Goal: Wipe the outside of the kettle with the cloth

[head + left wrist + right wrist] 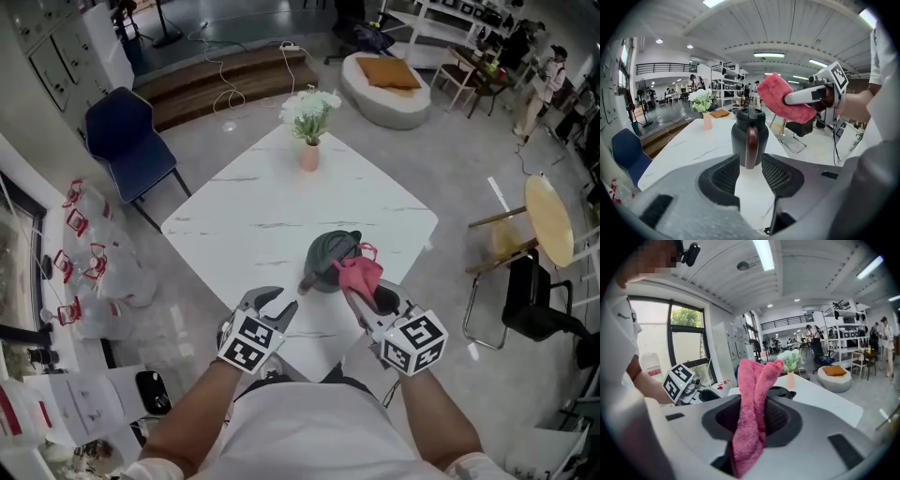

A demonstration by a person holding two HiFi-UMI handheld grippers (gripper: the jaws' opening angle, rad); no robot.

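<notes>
The wiping itself had not begun; this was the approach, with the left gripper [750, 174] lining up to steady the kettle [749, 136] and the right gripper [757, 420] bringing the cloth [752, 413] in. The left jaws stood apart with nothing pressed between them. The kettle stood upright on the white table [281, 206] just ahead of them, its brown handle [751, 146] facing the gap and lined up with it. The right jaws were clamped on the pink cloth, which stuck up in a folded bunch beyond their tips. The kettle's dark lid showed just past and below that bunch, and from the head view the cloth hung near the kettle's side; whether it touched, I could not tell. As I judged it, the next move called for the left jaws to slide forward around the handle and close, then for the cloth to be pressed against the body and swept round it. No brand or label could be read on the kettle or cloth; the only print was the black-and-white square markers on the gripper cubes.
</notes>
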